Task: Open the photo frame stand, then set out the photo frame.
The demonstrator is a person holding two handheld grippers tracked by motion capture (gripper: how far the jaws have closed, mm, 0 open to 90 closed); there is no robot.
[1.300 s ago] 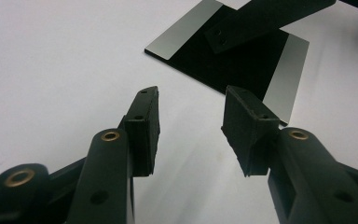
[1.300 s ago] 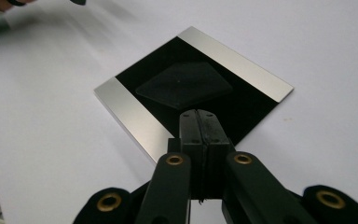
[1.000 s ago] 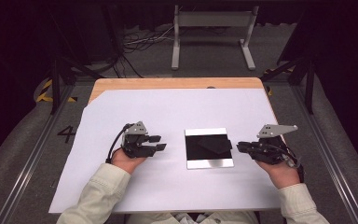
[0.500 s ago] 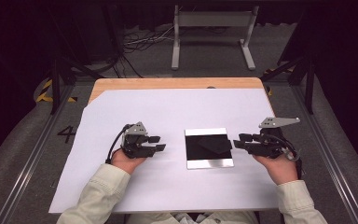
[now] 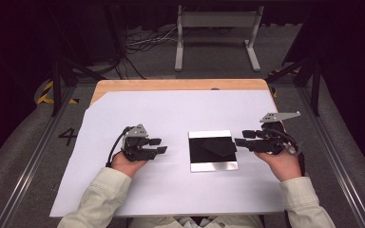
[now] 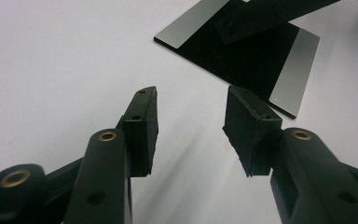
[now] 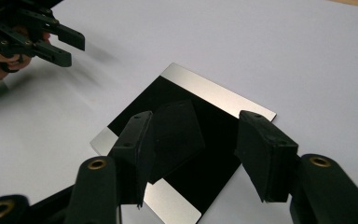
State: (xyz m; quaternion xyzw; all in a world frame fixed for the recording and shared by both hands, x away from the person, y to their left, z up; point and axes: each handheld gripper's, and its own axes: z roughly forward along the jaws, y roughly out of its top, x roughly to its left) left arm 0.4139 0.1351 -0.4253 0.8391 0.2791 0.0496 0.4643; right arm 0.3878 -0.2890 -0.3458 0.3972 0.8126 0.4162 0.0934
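Note:
A flat square plate (image 5: 213, 150) lies on the white sheet, glossy black in the middle with a silver band along two opposite edges. My right gripper (image 5: 242, 137) hovers at its right edge and points left. In the right gripper view the plate (image 7: 214, 100) lies under my right gripper (image 7: 195, 119), whose jaws have just been opening, with nothing between them. My left gripper (image 5: 158, 145) rests on the sheet left of the plate, apart from it, pointing right. Seen from my left gripper (image 6: 191, 93), its jaws stand apart and empty, and the plate (image 6: 256, 56) lies ahead.
A large white sheet (image 5: 180, 109) covers most of the wooden table (image 5: 171, 84). Beyond the far edge a grey metal stand (image 5: 216, 19) and cables sit on the floor. Metal rails run along both sides of the table.
My right gripper has moved a little left to the plate's right edge, and its jaws have spread apart. The left gripper and the plate have not moved.

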